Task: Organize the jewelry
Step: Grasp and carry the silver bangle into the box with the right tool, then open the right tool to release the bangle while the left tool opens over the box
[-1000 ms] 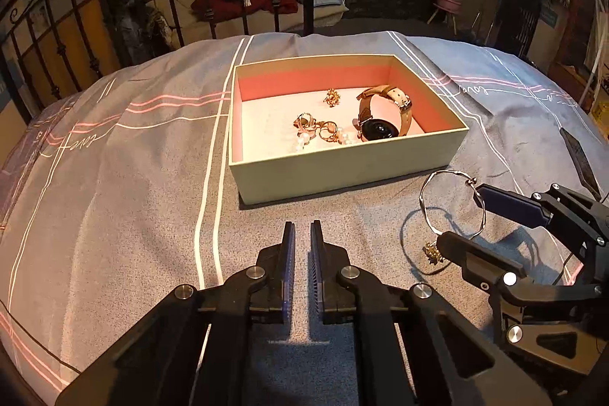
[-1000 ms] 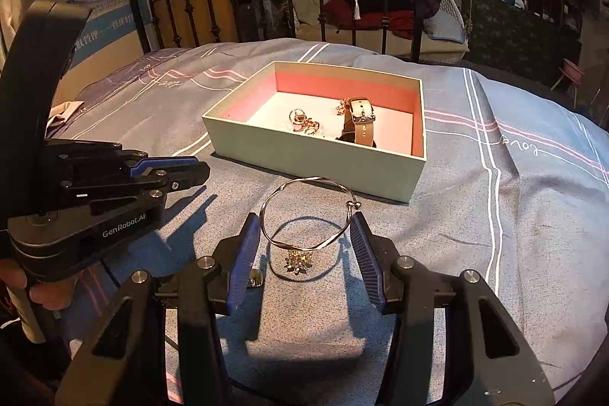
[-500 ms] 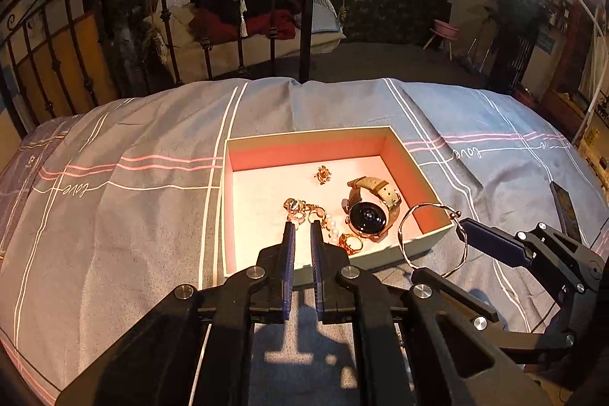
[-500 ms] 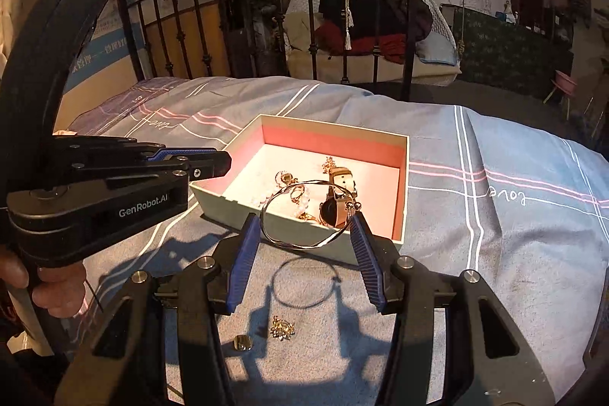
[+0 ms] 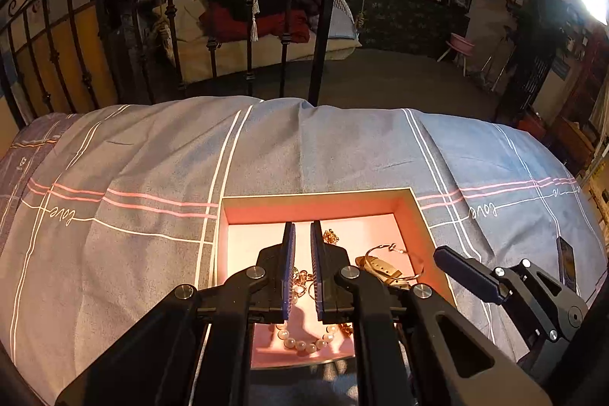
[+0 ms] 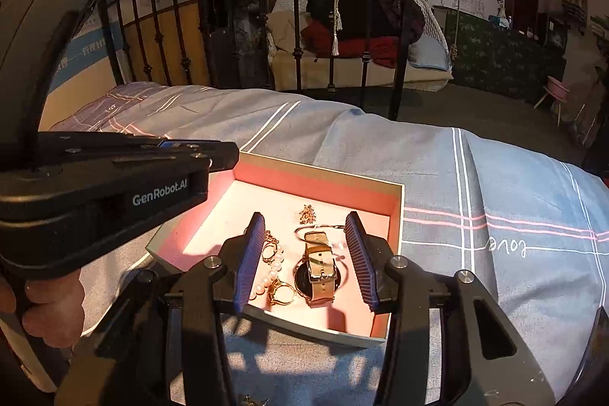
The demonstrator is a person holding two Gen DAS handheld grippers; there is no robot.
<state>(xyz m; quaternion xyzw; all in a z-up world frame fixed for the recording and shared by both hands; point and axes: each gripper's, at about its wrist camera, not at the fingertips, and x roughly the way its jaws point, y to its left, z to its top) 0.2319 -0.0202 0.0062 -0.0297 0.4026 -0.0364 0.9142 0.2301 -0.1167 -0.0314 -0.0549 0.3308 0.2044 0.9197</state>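
Observation:
A shallow box [image 6: 396,212] with a pink inside sits on the bed and also shows in the left wrist view [image 5: 422,212]. In it lie a tan-strapped watch [image 6: 318,273], a thin bangle [image 6: 323,227], a pearl string [image 6: 272,273], gold rings [image 6: 281,293] and a small gold charm [image 6: 307,214]. My right gripper [image 6: 304,253] is open over the box, its fingers either side of the watch and bangle, holding nothing. My left gripper [image 5: 302,265] is nearly shut and empty above the box. The bangle [image 5: 396,255] lies over the watch [image 5: 378,271].
The bed has a grey-blue striped cover [image 5: 152,185] and a black iron headboard [image 5: 247,25]. A small gold piece [image 6: 251,399] lies on the cover in front of the box. A dark phone [image 5: 567,263] lies at the right. A room lies beyond.
Both grippers moved forward over the box. The right gripper carried the bangle from the cover to the box; the bangle now lies inside, free of the fingers.

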